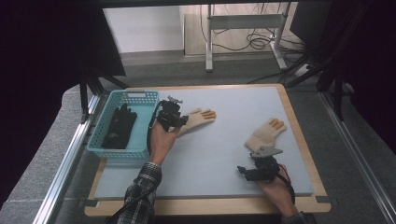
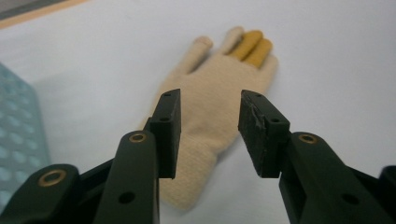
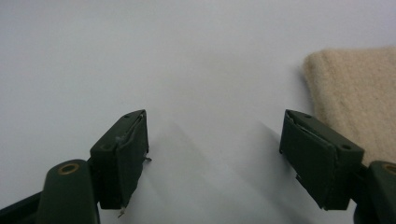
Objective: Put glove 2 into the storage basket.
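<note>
Lining up my left gripper (image 2: 208,133), jaws apart and empty, over the near glove (image 2: 210,107), lying lengthwise straight ahead.

Left gripper (image 1: 181,122): held in the left hand (image 1: 161,137), forearm in a plaid sleeve (image 1: 140,191) reaching forward; jaws parted, nothing pressed between the pads. Right gripper (image 1: 242,171): held in the right hand (image 1: 275,186) near the table's front, apparently pointing leftward; jaws wide apart, empty.

High view overlooks the mat (image 1: 224,140); gripper views skim it closely.
</note>
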`<state>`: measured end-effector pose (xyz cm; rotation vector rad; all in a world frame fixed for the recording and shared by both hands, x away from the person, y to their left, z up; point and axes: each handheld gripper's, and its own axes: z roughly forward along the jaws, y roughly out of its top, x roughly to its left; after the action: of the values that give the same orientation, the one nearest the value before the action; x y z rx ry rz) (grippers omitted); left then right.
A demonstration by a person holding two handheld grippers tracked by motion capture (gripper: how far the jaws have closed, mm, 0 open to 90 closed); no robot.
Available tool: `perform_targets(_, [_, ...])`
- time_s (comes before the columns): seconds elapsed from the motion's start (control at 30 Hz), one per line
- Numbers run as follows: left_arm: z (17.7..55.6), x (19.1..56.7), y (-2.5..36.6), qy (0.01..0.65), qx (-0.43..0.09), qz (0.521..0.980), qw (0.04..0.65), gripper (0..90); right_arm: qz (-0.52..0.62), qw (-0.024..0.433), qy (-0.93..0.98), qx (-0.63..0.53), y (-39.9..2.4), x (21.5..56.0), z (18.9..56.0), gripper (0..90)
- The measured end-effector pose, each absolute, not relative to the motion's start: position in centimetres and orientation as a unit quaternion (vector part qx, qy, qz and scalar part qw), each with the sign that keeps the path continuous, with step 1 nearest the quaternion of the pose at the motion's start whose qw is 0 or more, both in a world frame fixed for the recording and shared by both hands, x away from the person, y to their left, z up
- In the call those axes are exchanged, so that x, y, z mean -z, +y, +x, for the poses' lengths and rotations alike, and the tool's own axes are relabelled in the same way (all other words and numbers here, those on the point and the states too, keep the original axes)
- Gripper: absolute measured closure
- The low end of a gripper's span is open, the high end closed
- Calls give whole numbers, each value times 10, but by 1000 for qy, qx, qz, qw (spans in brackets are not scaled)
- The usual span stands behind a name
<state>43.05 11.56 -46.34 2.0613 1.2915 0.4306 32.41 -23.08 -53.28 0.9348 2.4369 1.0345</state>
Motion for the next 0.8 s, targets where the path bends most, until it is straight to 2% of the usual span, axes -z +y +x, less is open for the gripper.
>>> perform_targets(0.1, [433, 475, 110, 488, -156, 797, 319, 572, 328, 166, 856, -363, -231, 533, 324, 233])
perform_targets(0.2, [439, 485, 106, 485, -154, 804, 307, 511, 329, 166, 856, -363, -231, 533, 324, 233])
perform_targets(0.3, [445, 496, 99, 481, -160, 817, 275, 429, 328, 166, 856, -363, -231, 533, 324, 233])
perform_targets(0.37, [448, 504, 93, 479, -178, 825, 240, 428, 328, 166, 856, -363, -231, 533, 324, 233])
perform_targets(0.4, [449, 507, 92, 478, -183, 828, 228, 446, 328, 166, 856, -363, -231, 533, 324, 233])
perform_targets(0.43, [449, 511, 90, 476, -186, 831, 218, 503, 328, 166, 856, -363, -231, 533, 324, 233])
perform_targets(0.53, [448, 509, 92, 482, -184, 826, 227, 723, 329, 166, 856, -363, -231, 533, 324, 233])
perform_targets(0.6, [447, 503, 95, 484, -174, 823, 239, 835, 329, 166, 856, -363, -231, 533, 324, 233])
perform_targets(0.8, [427, 480, 87, 473, -123, 823, 290, 858, 329, 166, 856, -363, -231, 533, 324, 233])
